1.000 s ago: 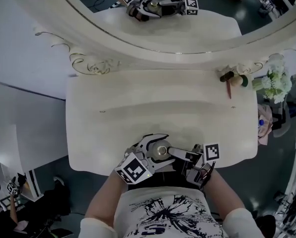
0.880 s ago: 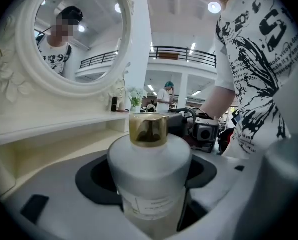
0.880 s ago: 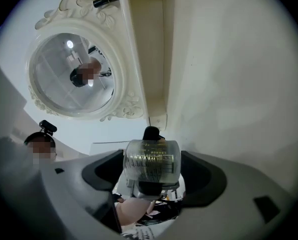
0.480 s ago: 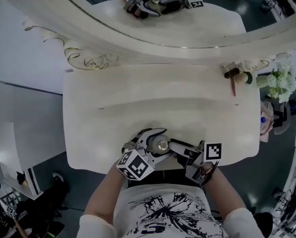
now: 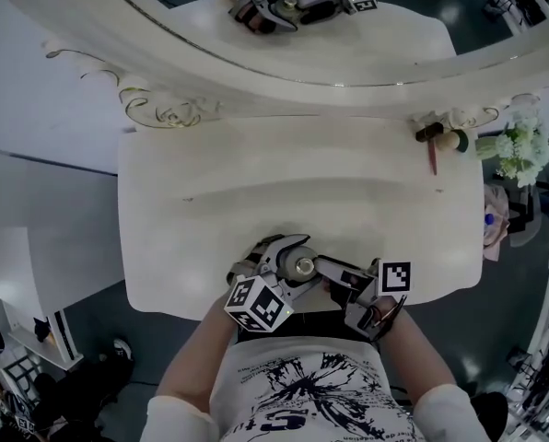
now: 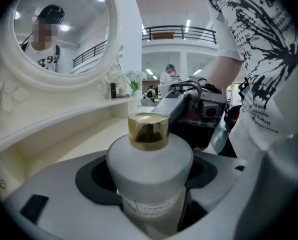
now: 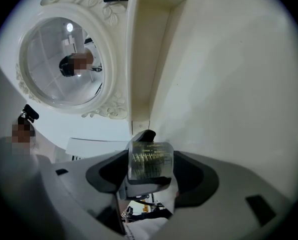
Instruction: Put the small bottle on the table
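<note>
A small white bottle (image 6: pixel 150 166) with a gold cap (image 6: pixel 148 130) stands upright between the jaws of my left gripper (image 6: pixel 150 189), which is shut on its body. In the head view the bottle (image 5: pixel 302 267) is at the front edge of the cream dressing table (image 5: pixel 256 182); its base is hidden, so I cannot tell whether it rests on the top. My right gripper (image 5: pixel 328 276) reaches in from the right. Its jaws have just been closing and stand on either side of the cap (image 7: pixel 150 160); I see no firm press on it.
A large oval mirror (image 5: pixel 367 58) in a carved frame rises behind the table and reflects both grippers. At the back right lie small dark cosmetic items (image 5: pixel 433 136) and a thin brush (image 5: pixel 433 159), with white flowers (image 5: pixel 516 145) beside them. The person's torso is right behind the grippers.
The left gripper's marker cube has shifted a little to the right and turned slightly. Both grippers stay together at the table's front edge with the bottle between them.
</note>
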The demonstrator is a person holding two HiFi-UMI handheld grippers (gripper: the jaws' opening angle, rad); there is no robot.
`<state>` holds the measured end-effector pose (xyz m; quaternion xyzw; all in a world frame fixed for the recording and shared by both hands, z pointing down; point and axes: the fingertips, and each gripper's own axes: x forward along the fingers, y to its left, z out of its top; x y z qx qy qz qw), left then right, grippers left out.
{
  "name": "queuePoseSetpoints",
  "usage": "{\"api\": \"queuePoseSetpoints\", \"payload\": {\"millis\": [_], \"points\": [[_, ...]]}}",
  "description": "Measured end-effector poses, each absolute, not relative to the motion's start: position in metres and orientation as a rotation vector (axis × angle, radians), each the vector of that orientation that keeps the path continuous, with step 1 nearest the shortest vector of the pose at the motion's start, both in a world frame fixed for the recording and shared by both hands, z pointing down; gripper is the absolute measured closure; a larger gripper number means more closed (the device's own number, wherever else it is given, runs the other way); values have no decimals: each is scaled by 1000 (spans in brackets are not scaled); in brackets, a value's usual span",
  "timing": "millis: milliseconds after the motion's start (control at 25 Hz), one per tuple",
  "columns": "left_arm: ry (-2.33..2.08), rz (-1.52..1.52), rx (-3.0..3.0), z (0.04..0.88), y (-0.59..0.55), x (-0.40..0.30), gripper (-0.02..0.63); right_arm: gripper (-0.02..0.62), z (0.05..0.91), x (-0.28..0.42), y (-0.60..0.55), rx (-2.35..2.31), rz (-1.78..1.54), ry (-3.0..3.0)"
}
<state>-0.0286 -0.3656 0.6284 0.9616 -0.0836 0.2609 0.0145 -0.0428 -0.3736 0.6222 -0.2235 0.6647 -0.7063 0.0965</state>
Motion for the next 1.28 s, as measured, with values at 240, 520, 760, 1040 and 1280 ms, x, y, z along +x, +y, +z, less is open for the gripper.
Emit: {"api": "queuePoseSetpoints", "payload": {"millis": [240, 520, 760, 1040, 1280], "points": [[-274, 880, 2987, 634, -366, -30, 255, 302, 620, -48, -374, -647, -2084, 1997], [-381, 877, 2969, 630, -368, -38, 253, 305, 617, -47, -376, -677, -2052, 2014], [-613, 808, 2921, 605, -366, -59, 255, 420, 609, -40, -372, -769, -2067, 2017], [-832, 639, 2866, 556, -363, -100, 414, 552, 572, -30, -376, -867, -1909, 2114], [-1138, 491, 2771, 520, -388, -130, 571, 572, 538, -13, -384, -1151, -1563, 2482]]}}
